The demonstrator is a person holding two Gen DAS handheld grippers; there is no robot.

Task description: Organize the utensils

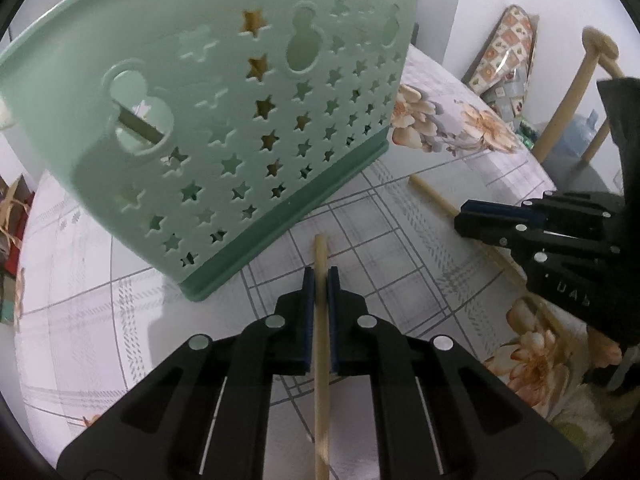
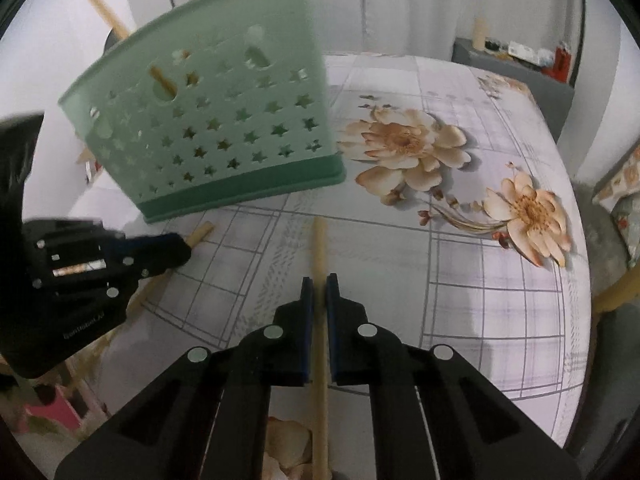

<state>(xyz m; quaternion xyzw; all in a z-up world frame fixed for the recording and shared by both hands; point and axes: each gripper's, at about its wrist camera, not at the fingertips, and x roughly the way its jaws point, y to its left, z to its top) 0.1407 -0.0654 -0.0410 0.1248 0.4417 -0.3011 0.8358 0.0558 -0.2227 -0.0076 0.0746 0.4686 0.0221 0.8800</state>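
A mint-green plastic utensil holder (image 1: 224,120) with star cut-outs stands on the floral tablecloth; it also shows in the right wrist view (image 2: 216,128), with a wooden handle (image 2: 162,80) visible inside it. My left gripper (image 1: 321,280) is shut on a wooden utensil handle (image 1: 321,256), just right of the holder's base. My right gripper (image 2: 319,288) is shut on another wooden handle (image 2: 319,248), in front of the holder. Each gripper shows in the other's view: the right one (image 1: 464,220) and the left one (image 2: 182,250).
The table (image 2: 460,280) has a grey-check cloth with large flower prints. A wooden chair back (image 1: 576,92) and a patterned cushion (image 1: 508,60) stand beyond the table's far right edge. A grey shelf with small items (image 2: 516,60) is behind the table.
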